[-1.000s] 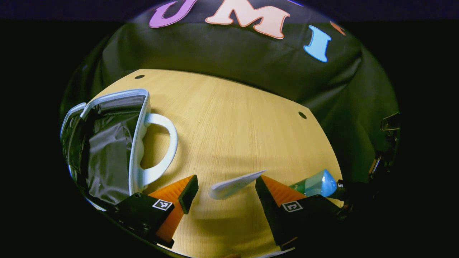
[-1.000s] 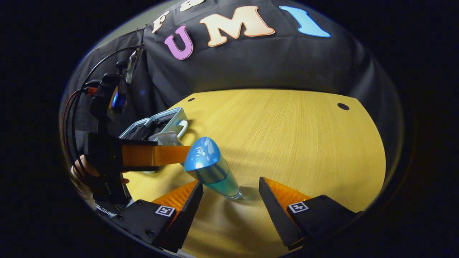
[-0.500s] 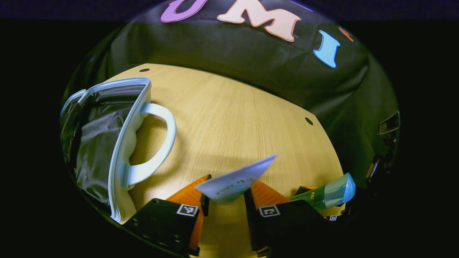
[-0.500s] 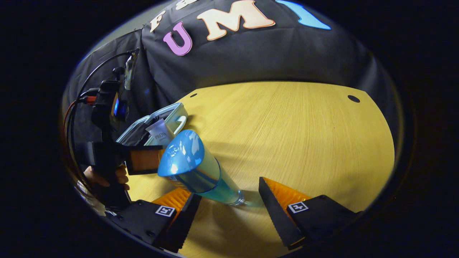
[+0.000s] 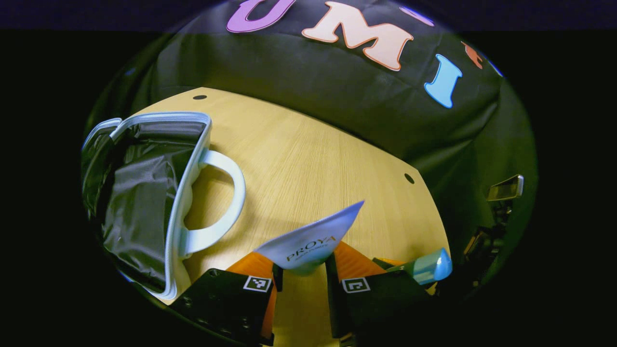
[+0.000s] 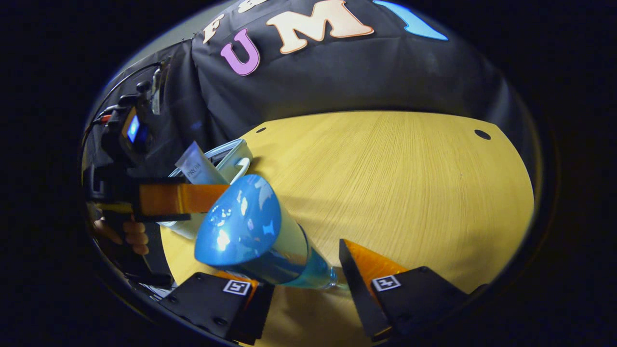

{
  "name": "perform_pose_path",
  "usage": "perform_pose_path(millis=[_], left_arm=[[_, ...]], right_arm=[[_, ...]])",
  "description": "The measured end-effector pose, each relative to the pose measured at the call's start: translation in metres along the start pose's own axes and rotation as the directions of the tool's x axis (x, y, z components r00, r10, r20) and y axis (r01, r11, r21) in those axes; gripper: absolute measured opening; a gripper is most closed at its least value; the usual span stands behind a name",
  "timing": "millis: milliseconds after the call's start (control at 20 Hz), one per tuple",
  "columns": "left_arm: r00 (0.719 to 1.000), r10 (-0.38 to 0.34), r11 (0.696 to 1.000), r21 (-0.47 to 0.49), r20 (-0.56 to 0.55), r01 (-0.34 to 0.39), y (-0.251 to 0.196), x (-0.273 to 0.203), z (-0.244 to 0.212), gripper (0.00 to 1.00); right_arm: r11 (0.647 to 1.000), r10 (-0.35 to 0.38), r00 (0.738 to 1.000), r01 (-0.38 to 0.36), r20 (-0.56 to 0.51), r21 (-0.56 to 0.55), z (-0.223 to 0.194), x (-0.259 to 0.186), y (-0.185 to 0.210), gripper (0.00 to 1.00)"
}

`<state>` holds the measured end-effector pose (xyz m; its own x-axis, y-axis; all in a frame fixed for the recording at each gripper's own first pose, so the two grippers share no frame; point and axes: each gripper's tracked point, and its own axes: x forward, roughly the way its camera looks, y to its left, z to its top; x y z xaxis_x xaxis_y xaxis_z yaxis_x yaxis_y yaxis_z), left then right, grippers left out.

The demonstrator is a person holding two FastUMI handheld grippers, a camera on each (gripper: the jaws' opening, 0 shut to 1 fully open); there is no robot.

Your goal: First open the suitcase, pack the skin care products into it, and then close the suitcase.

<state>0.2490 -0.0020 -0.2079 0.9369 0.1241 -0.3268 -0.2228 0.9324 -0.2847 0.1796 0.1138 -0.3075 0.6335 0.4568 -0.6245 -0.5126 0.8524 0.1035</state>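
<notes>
Now the left claw point(image 5: 302, 270) pinches the tube point(image 5: 311, 241), crimped end pointing up-right.

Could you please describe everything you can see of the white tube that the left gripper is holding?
The white tube is a soft, flat-ended squeeze tube with dark lettering on its side. The left gripper has its jaws shut on its lower, rounder end, so its crimped flat end points up and to the right above the wooden table, beside the open suitcase.
</notes>
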Motion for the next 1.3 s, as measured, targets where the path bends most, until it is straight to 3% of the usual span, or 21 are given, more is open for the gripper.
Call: perform_pose_path(millis=[100,150,250,500,750,1000,1100,1300], left_arm=[[1.0,-0.004,1.0,-0.015,0.015,0.004,-0.001,-0.014,0.013,0.38],[1.0,-0.005,1.0,-0.022,0.018,0.006,-0.003,-0.021,0.019,0.38],[1.0,0.014,1.0,-0.017,0.024,-0.014,0.001,-0.038,0.03,0.39],[0.995,0.088,0.996,-0.033,0.036,-0.087,0.03,-0.086,0.054,0.38],[0.974,0.226,0.971,-0.089,0.022,-0.223,0.111,-0.124,0.067,0.38],[0.943,0.276,0.953,-0.071,-0.183,-0.293,0.187,-0.124,0.039,0.38],[0.927,0.241,0.959,-0.074,-0.287,-0.273,0.201,-0.118,0.021,0.39],[0.869,0.181,0.969,-0.07,-0.462,-0.239,0.224,-0.111,-0.006,0.39]], right_arm=[[1.0,-0.019,1.0,0.019,-0.016,0.018,-0.001,0.003,-0.002,0.61],[0.998,-0.02,1.0,0.021,-0.023,0.055,0.001,0.001,-0.004,0.5],[0.992,-0.013,0.999,0.018,-0.036,0.124,0.002,0.001,-0.006,0.45],[0.988,-0.039,0.998,0.046,-0.044,0.147,0.004,0.0,-0.011,0.4],[0.991,-0.036,0.998,0.042,-0.043,0.128,0.006,-0.008,-0.002,0.42],[0.99,-0.083,0.996,0.085,-0.027,0.116,0.011,-0.016,0.016,0.43],[0.985,-0.107,0.994,0.108,-0.017,0.134,0.016,-0.023,0.029,0.39],[0.975,-0.147,0.989,0.143,0.013,0.172,0.028,-0.03,0.067,0.43]])
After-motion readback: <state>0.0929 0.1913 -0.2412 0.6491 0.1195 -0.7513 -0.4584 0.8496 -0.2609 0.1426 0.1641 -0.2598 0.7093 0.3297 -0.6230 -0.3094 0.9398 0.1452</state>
